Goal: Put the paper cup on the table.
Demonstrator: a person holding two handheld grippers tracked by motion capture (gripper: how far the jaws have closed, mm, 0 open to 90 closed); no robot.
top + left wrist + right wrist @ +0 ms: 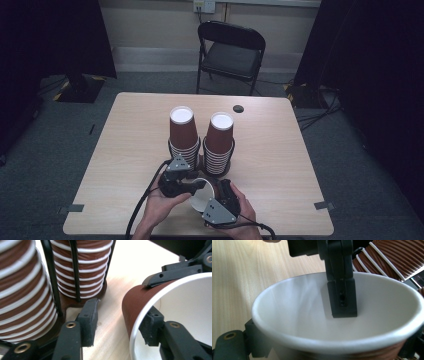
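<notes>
Right gripper (pixel 216 192) is clamping the cup (pixel 202 196); left gripper (pixel 192 186), jaws wide, is straddling its rim. Close slowly to avoid crushing.

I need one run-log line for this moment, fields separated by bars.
loose paper cup | left gripper: open, one jaw inside cup | right gripper: shut on loose paper cup | two cup stacks behind

A recording lab: black curtains (pixel 55 35) flank a lone wooden table (pixel 280 150), a folding chair (pixel 231 50) and floor cables (pixel 320 115).
</notes>
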